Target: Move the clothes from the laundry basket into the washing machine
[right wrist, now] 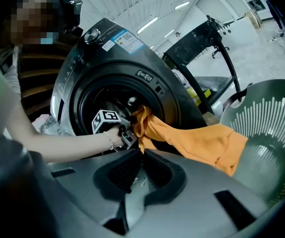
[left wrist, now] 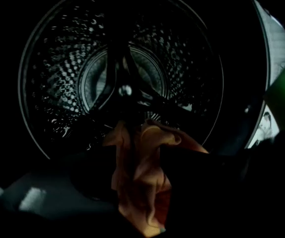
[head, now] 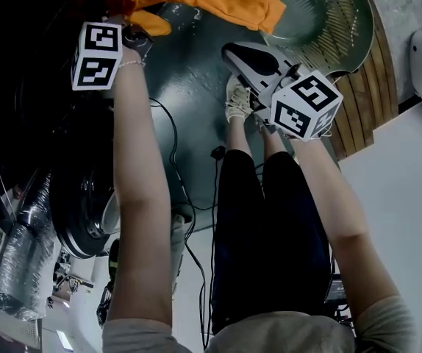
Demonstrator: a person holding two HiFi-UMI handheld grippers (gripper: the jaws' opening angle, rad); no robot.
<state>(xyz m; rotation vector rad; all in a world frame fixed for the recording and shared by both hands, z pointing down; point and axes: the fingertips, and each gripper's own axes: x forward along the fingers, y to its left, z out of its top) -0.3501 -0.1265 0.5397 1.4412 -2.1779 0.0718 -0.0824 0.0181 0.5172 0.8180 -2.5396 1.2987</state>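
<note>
Standing on the left in the right gripper view is the big dark grey washing machine, with its round door hole open. Inside it, the left gripper view shows the shiny drum, full of little holes and very dark. Beside the machine, on the right, sits the green laundry basket with slits in its wall.

The orange cloth is stretched out between the two. One end is bunched up right at the door hole of the machine. The other end reaches the near edge of the basket. The middle sags in the air.

The left tongs are at the door hole, at the bunched end of the cloth. In the left gripper view the cloth fills the gap between the two jaws and touches both, so the tongs are clamped on it. The cloth sticks out past their tips towards the drum.

The right tongs are low down in front of the machine. They are near the cloth but not touching it. Their jaws are pressed together with nothing between them.

A white cube with black squares sits on the left tongs, just by the person's hand.
</note>
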